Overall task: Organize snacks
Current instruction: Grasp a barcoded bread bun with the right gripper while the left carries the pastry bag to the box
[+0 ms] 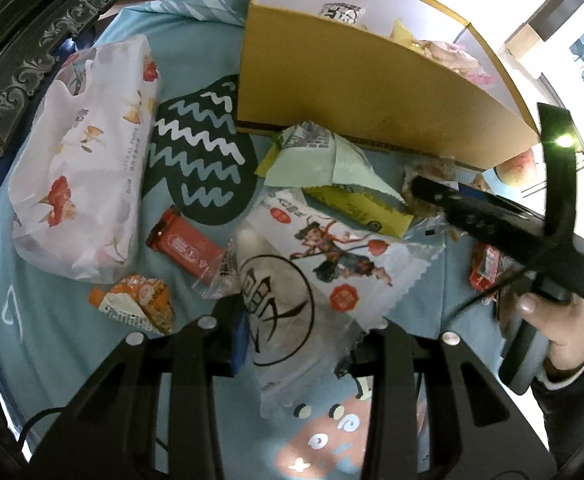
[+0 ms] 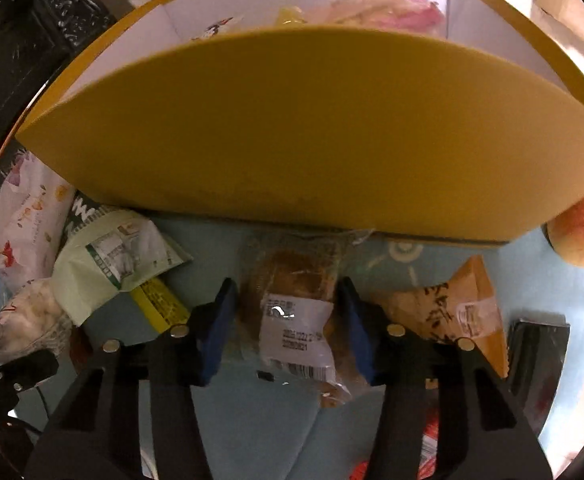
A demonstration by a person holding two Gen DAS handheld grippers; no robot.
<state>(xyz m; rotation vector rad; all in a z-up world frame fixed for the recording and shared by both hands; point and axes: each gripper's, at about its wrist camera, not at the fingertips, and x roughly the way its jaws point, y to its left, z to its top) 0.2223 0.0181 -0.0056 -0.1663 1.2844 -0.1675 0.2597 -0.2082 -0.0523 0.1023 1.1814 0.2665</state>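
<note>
In the left wrist view my left gripper (image 1: 303,340) is shut on a clear packet with a black round character print (image 1: 284,304), held above the blue cloth. My right gripper (image 2: 288,320) points down just in front of the yellow box (image 2: 292,128). Its blue pads (image 2: 220,320) press both sides of a clear packet holding a brown pastry with a white label (image 2: 292,316), which lies on the cloth. From the left wrist view the right gripper (image 1: 423,192) reaches in from the right, held by a hand (image 1: 551,332). The box (image 1: 351,92) holds several snacks.
On the blue cloth lie a white floral tissue pack (image 1: 80,152), a red bar (image 1: 184,248), an orange snack (image 1: 140,300), a pale green packet (image 1: 323,156), a yellow packet (image 1: 363,208) and a white cartoon packet (image 1: 331,248). An orange packet (image 2: 459,304) and a peach (image 2: 583,228) sit right.
</note>
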